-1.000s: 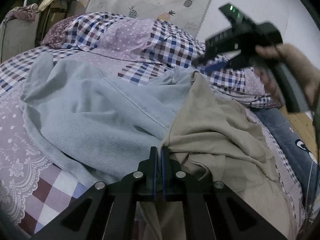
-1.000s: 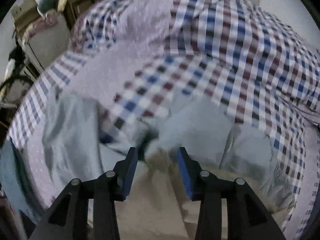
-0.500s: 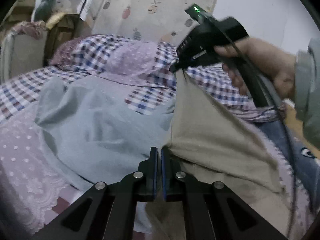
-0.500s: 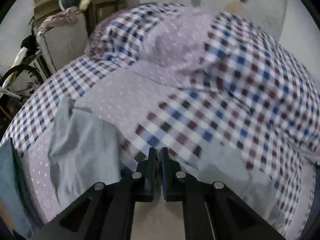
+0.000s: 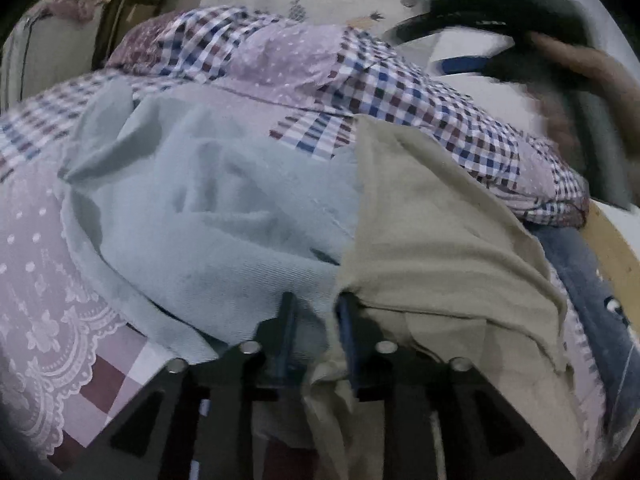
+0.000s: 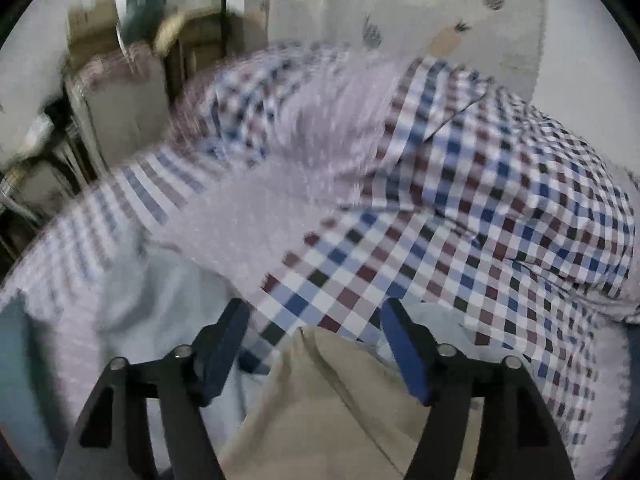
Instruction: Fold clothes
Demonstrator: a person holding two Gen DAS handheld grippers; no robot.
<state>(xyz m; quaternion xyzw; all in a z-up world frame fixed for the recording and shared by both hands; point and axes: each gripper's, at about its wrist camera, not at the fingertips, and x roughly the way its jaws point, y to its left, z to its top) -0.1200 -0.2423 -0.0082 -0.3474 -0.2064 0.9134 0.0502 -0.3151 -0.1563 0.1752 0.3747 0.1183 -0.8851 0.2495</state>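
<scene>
A khaki garment [image 5: 432, 240] lies spread on the bed, overlapping a light blue garment [image 5: 208, 208] to its left. My left gripper [image 5: 315, 312] is open low over the seam where the two meet. The khaki edge touches its right finger [image 5: 345, 312], and nothing is clamped. My right gripper [image 6: 314, 320] is open wide above the far corner of the khaki garment [image 6: 320, 400], with the light blue garment [image 6: 160, 300] to its left. In the left wrist view a hand [image 5: 580, 64] holds that blurred gripper at the upper right.
A checkered and dotted lilac quilt [image 5: 304, 60] is bunched across the back of the bed. A dark blue denim piece [image 5: 580, 280] lies along the right bed edge. Boxes and furniture [image 6: 100, 92] stand at the far left, below a pineapple-print wall hanging [image 6: 440, 8].
Both grippers were shut on the khaki garment half a second ago and have opened. The raised cloth has dropped flat onto the bed, and the right gripper has pulled up and away.
</scene>
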